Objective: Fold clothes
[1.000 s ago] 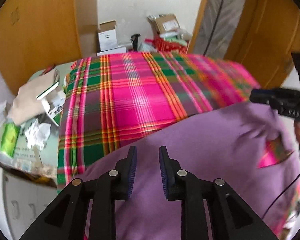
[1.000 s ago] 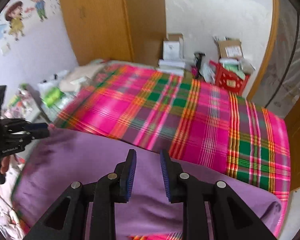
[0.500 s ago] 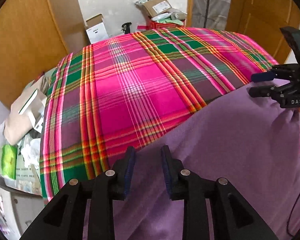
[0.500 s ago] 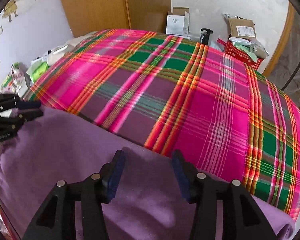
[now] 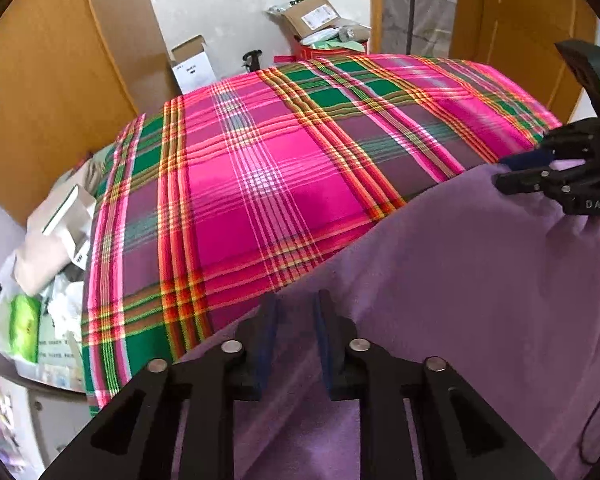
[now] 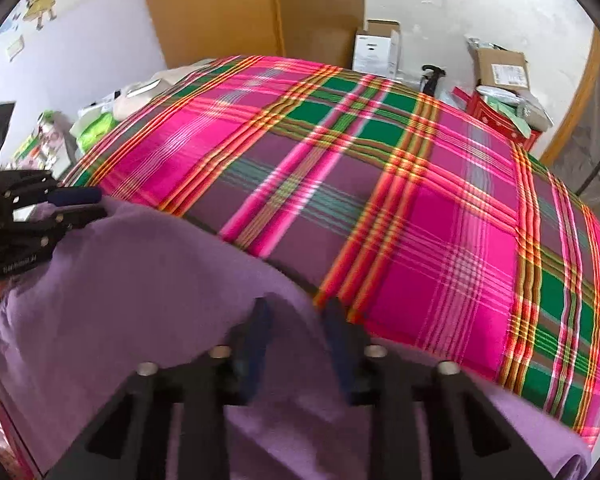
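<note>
The purple garment (image 5: 460, 280) lies on the near part of a bed covered with a pink-and-green plaid sheet (image 5: 268, 184). Its far edge runs crosswise, from about nine o'clock to three o'clock as I stand behind the person, and that edge is the line the fold turns on: bare plaid stretches away toward twelve o'clock beyond it.

Both grippers sit on that same edge, one toward each end. The left gripper (image 5: 295, 312) points toward twelve, its fingers angled down over the cloth, the jaws narrow with purple fabric rising in the gap between the pads; I judge it to be pinching the hem, though the contact itself is partly hidden. The right gripper (image 6: 296, 316) is posed alike, low and aimed at twelve. Its jaws stand a little wider and a ridge of cloth humps up between them, but that view is blurred, so I cannot tell whether it grips or merely straddles the fold.

In the left view, the right gripper shows at three o'clock, side-on and resting at the hem. Neither is nearer the edge; they share it.

Cardboard boxes (image 6: 374, 52) stand by the wall at twelve o'clock, well apart from the cloth.
</note>
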